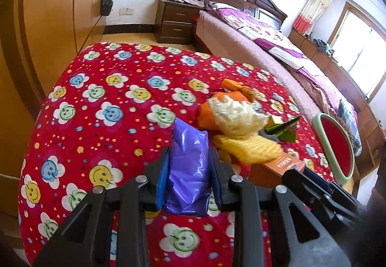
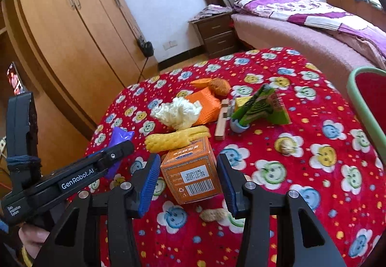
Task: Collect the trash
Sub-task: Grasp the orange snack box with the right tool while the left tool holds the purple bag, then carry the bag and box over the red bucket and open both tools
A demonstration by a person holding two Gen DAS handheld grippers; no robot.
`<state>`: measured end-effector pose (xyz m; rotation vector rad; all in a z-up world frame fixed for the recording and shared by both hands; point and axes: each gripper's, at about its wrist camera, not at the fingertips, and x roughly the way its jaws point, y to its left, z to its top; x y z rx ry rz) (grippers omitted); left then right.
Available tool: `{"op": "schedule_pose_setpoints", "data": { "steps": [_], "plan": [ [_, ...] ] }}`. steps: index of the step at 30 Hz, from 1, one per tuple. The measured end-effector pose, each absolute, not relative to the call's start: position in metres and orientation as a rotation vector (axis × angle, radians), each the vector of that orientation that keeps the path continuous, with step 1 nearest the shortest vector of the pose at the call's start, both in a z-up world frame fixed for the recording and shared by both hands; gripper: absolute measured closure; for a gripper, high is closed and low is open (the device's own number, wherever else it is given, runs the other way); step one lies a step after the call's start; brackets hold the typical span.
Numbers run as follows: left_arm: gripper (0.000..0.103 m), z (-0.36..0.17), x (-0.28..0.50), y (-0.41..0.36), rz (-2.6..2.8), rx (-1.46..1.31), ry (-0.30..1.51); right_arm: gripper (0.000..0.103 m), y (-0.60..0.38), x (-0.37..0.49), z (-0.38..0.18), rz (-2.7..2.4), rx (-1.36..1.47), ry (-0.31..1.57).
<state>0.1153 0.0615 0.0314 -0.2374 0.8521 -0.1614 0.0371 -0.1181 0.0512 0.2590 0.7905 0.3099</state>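
My left gripper (image 1: 189, 160) is shut on a folded purple plastic bag (image 1: 189, 170), held above the red smiley-flower table cover (image 1: 101, 103). My right gripper (image 2: 189, 170) is open, its blue pads either side of an orange carton (image 2: 193, 175) without touching it. The carton also shows in the left wrist view (image 1: 277, 168). Behind it lies a pile of trash: yellow foam net (image 2: 177, 138), white crumpled paper (image 2: 178, 111), orange foam net (image 2: 205, 105), green packet (image 2: 260, 107), a wooden stick (image 2: 223, 122), a nut shell (image 2: 286, 146) and a peanut (image 2: 212, 215).
A green-rimmed red chair back (image 2: 361, 107) stands at the table's right edge. A bed (image 2: 301, 25) and nightstand (image 2: 214, 30) lie beyond, with a wardrobe (image 2: 72, 37) on the left. The left gripper's body (image 2: 72, 177) is close to my right gripper's left side.
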Motion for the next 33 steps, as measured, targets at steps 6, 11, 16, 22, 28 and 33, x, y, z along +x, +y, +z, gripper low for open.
{"op": "schedule_pose_setpoints", "data": {
  "steps": [6,11,16,22,28,33],
  "plan": [
    [0.072,0.044,0.107,0.041,-0.222,-0.222,0.841,0.053,-0.145,0.023,0.061,0.266,0.289,0.751],
    [0.072,0.054,0.103,0.022,-0.270,-0.197,0.828,0.053,-0.171,0.015,0.067,0.200,0.317,0.726],
    [0.072,0.058,0.104,-0.001,-0.325,-0.178,0.840,0.053,-0.198,0.007,0.071,0.129,0.333,0.693],
    [0.072,0.059,0.107,-0.031,-0.378,-0.138,0.852,0.053,-0.230,-0.002,0.076,0.058,0.345,0.655],
    [0.072,0.062,0.113,-0.067,-0.419,-0.086,0.849,0.053,-0.267,-0.008,0.076,-0.020,0.377,0.623],
    [0.072,0.064,0.118,-0.099,-0.470,-0.058,0.850,0.053,-0.300,-0.014,0.074,-0.090,0.421,0.593]
  ]
}}
